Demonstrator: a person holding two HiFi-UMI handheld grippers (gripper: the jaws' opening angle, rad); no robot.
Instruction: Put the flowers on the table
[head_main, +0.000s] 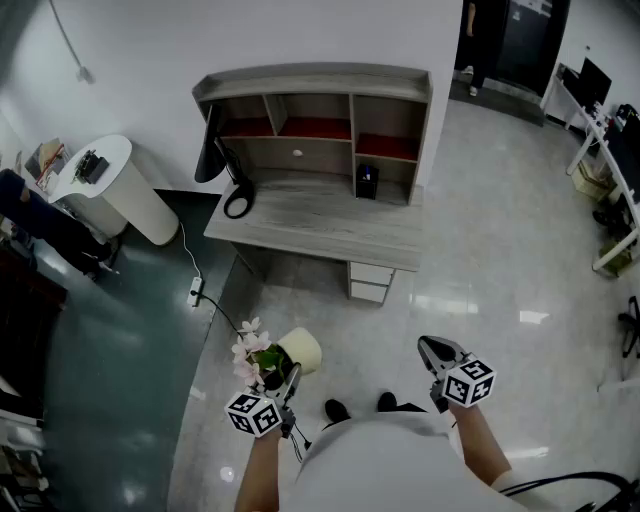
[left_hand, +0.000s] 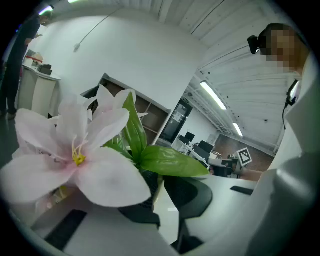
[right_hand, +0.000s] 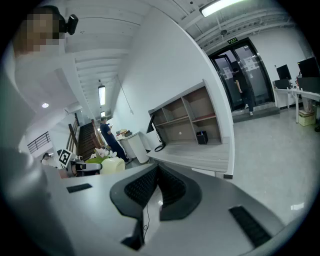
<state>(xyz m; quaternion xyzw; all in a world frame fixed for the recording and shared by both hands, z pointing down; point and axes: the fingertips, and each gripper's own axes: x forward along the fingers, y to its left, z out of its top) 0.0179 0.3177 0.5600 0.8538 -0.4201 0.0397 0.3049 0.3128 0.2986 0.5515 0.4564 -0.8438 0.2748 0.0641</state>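
Note:
A cream pot of pink flowers hangs tipped on its side above the floor. My left gripper is shut on its rim. In the left gripper view a big pink bloom and green leaves fill the front, and the thin cream wall of the pot sits between the dark jaws of the left gripper. My right gripper is held level beside it, shut and empty; in its own view the right gripper has its pads meeting. The grey wooden desk with a shelf unit stands ahead.
On the desk lie a black looped cable and a small black box. A drawer unit sits under it. A power strip lies on the floor at left, near a white counter and a person. White desks stand at right.

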